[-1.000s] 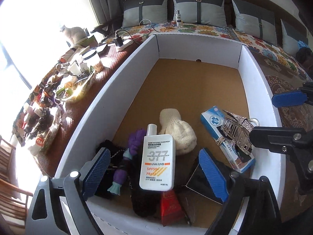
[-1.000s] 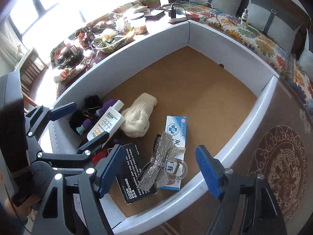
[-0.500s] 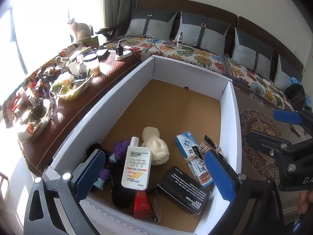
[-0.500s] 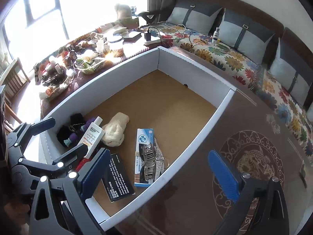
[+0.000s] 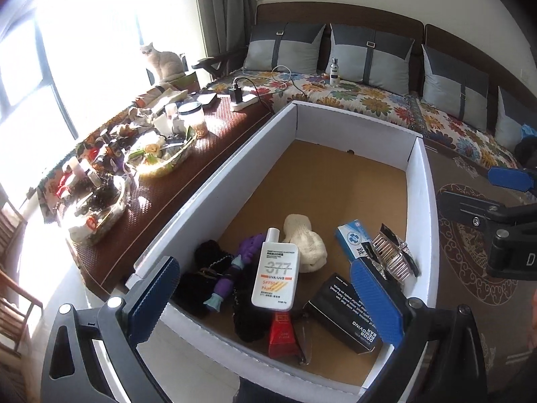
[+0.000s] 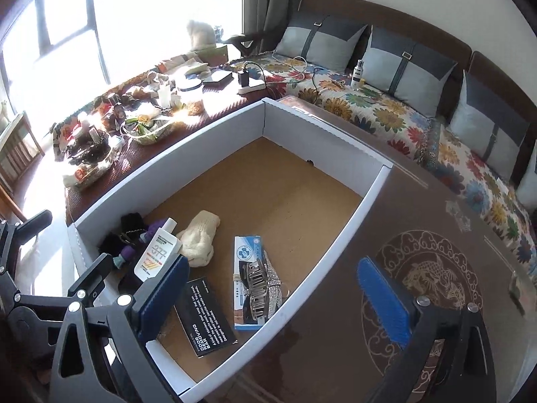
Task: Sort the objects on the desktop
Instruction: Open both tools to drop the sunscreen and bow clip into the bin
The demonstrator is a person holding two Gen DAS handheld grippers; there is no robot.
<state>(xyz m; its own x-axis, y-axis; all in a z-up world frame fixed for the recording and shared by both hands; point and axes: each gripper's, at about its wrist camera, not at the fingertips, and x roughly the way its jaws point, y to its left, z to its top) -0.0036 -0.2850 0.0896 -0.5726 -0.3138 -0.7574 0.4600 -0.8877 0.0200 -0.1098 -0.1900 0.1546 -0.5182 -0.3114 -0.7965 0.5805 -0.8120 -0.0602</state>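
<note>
Risk, pile: the sunscreen bottle [image 5: 276,273] lies on top of a purple toy [image 5: 235,268] and dark knitted pieces [image 5: 208,268] in the near left corner of the white box [image 5: 208,194]. Closing on the bottle could catch the toy or yarn with it, or send the smooth bottle sliding off the heap.

Risk, clip: the silver hair clip [image 6: 258,282] lies across the blue-and-white carton [image 6: 246,262], close by the box's right wall. A grab there may lift both, or the outer finger may strike the wall.

Risk, crowding: the black soap box [image 6: 206,315], a red tube [image 5: 282,336] and a cream knitted mitten [image 6: 198,236] all lie near the box's front edge, so both tongs would be reaching into the same end and could knock each other.

Left tongs [image 5: 265,305]: spread wide, holding nothing, touching nothing, above the box's near left corner.

Right tongs [image 6: 272,305]: spread wide too and empty, above the box's right wall with one finger over the patterned desk [image 6: 419,268].

Where the things are: all in the near end of the box; its far end is bare.
</note>
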